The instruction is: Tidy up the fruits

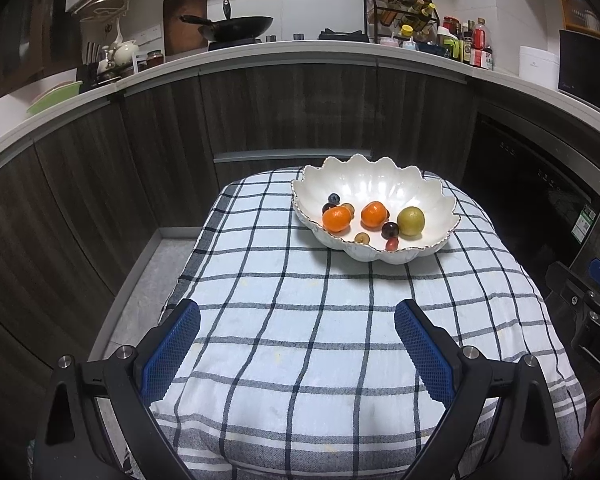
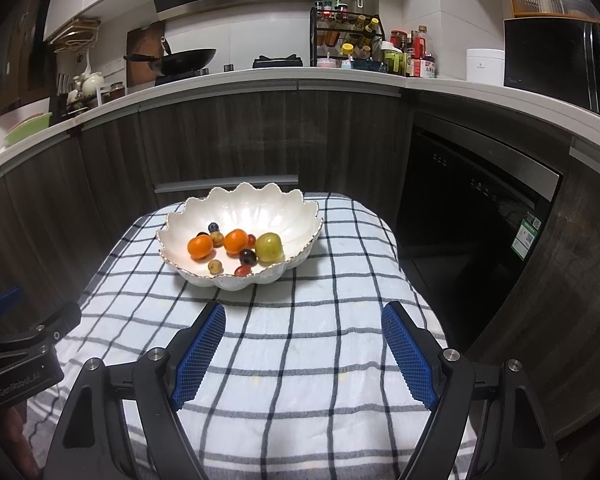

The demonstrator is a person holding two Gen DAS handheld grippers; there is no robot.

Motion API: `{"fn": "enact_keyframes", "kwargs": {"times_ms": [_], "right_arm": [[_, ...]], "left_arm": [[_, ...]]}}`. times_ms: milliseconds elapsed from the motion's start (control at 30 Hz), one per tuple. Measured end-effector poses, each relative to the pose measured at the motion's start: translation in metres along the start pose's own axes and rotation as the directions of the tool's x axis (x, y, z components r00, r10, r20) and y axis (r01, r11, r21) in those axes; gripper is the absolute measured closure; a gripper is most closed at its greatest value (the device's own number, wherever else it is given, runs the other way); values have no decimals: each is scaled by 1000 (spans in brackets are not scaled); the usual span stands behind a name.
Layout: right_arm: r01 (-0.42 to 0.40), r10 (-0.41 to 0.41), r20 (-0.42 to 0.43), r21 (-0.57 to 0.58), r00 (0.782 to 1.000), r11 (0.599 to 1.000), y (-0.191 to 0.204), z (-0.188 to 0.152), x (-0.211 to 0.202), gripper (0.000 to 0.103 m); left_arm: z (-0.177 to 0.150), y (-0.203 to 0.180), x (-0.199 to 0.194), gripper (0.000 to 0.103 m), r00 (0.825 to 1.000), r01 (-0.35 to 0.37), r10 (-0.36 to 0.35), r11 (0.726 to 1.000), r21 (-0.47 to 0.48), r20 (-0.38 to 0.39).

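1. Small table under a checked cloth [image 1: 300,320], white with dark blue lines, soft woven towel texture; the cloth drapes over the rounded table edges on every side.
2. Bowl [image 1: 432,196] sits at the far end of the table, toward the right in the left wrist view and left of centre in the right wrist view; its far rim reaches about to the far table edge.
3. Bowl is white, glossy, scalloped like a shell, with a thin gold rim.
4. In the bowl: two tangerines [image 1: 337,218] [image 1: 374,215], orange and dimpled; one smooth green round fruit [image 1: 411,221]; a blueberry [image 1: 333,199]; several small grapes [image 1: 390,230], dark and reddish.
5. All fruit is inside the bowl, none on the cloth.
6. Wide bare cloth between the bowl and both tools, open room to move.
7. Left gripper [image 1: 298,314]: released, jaws wide, nothing between the blue ribbed pads [image 1: 424,352], over the near cloth.
8. Right gripper [image 2: 303,314]: released, jaws apart, empty, just short of the bowl.
9. Dark wood-grain cabinets [image 2: 228,136] stand close behind the table; black appliance door [image 2: 472,208] at right; gap to the floor at left.
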State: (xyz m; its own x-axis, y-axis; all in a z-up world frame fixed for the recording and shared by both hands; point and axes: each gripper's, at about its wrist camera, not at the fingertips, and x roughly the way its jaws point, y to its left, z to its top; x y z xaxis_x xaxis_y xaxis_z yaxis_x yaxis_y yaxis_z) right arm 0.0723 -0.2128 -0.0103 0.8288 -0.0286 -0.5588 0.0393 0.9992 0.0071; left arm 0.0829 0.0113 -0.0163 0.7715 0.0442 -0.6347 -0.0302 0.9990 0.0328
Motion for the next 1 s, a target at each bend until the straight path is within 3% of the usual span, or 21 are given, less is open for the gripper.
{"fn": "enact_keyframes", "kwargs": {"times_ms": [1000], "right_arm": [[1,-1,-3,4,1000,1000,-2,1,-1,22]], "left_arm": [[-1,-1,1,4,1000,5,-5,1000,-1,-3]]}}
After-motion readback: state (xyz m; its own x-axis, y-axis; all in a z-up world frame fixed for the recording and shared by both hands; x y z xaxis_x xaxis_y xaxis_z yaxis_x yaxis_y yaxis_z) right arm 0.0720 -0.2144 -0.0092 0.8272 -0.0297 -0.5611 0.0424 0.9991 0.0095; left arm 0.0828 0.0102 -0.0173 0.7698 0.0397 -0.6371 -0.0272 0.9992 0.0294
